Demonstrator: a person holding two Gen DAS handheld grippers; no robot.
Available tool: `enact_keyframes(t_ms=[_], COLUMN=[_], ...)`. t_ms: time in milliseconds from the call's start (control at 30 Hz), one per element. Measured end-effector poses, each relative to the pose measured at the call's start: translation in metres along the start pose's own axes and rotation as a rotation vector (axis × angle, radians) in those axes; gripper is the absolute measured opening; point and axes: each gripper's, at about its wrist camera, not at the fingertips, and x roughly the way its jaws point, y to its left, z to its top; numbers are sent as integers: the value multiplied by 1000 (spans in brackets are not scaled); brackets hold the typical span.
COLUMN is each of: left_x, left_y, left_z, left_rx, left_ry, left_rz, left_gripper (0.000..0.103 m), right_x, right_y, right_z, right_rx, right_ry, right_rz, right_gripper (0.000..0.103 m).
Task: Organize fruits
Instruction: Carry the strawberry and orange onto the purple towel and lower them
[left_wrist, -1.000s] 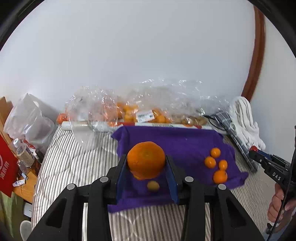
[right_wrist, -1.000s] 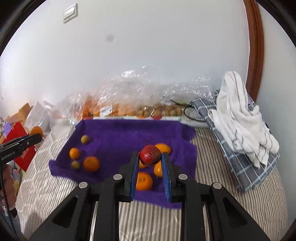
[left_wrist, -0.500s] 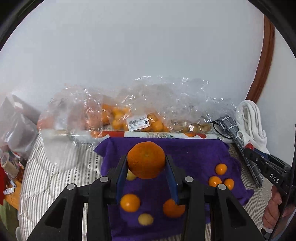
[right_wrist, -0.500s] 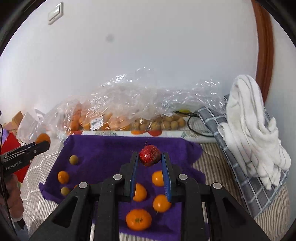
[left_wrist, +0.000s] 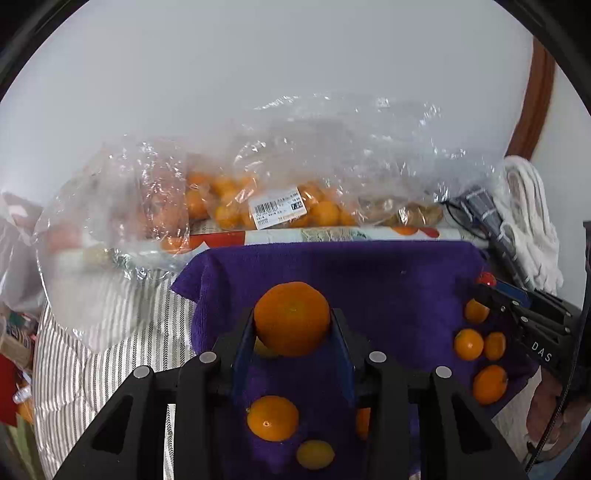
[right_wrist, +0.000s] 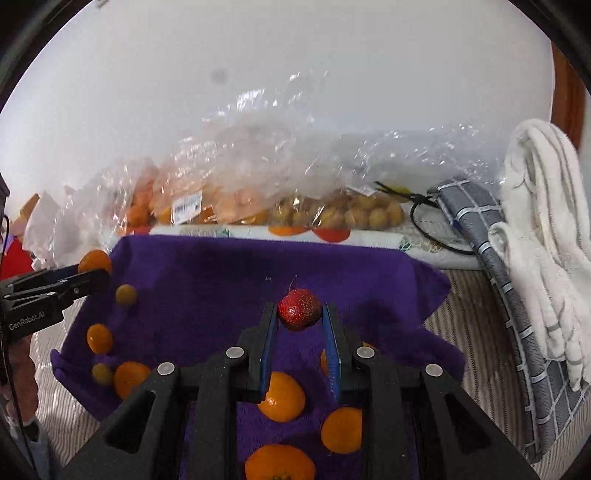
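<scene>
Both grippers have advanced over the purple towel (left_wrist: 369, 280) — left gripper (left_wrist: 291, 325) grasping an orange (left_wrist: 291, 317), right gripper (right_wrist: 300, 314) clenched on 1 red fruit (right_wrist: 299, 309), ready for placing.

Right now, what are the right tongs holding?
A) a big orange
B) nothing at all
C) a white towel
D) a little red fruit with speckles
D: in the right wrist view the right tongs are closed on a small red speckled fruit above the purple cloth; the big orange is in the left tongs.
</scene>
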Motion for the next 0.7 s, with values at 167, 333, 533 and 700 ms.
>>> enact_keyframes(t_ms=[167, 333, 533, 700], left_x=[13, 24, 24, 24], left_y=[0, -1, -4, -6], left_z=[-3, -9, -10, -10], left_rx=[17, 35, 52, 55], left_ry=[50, 92, 100, 114], left_rz=[-3, 14, 3, -20], left_gripper=[38, 38, 38, 38], right_x=[14, 24, 33, 36], right_y=[7, 12, 12, 17], right_z=[-6, -11, -17, -20], right_rx=[-14, -39, -48, -70], right_ry=[35, 66, 92, 98], right_rz=[13, 5, -3, -1], right_gripper=[24, 24, 24, 24])
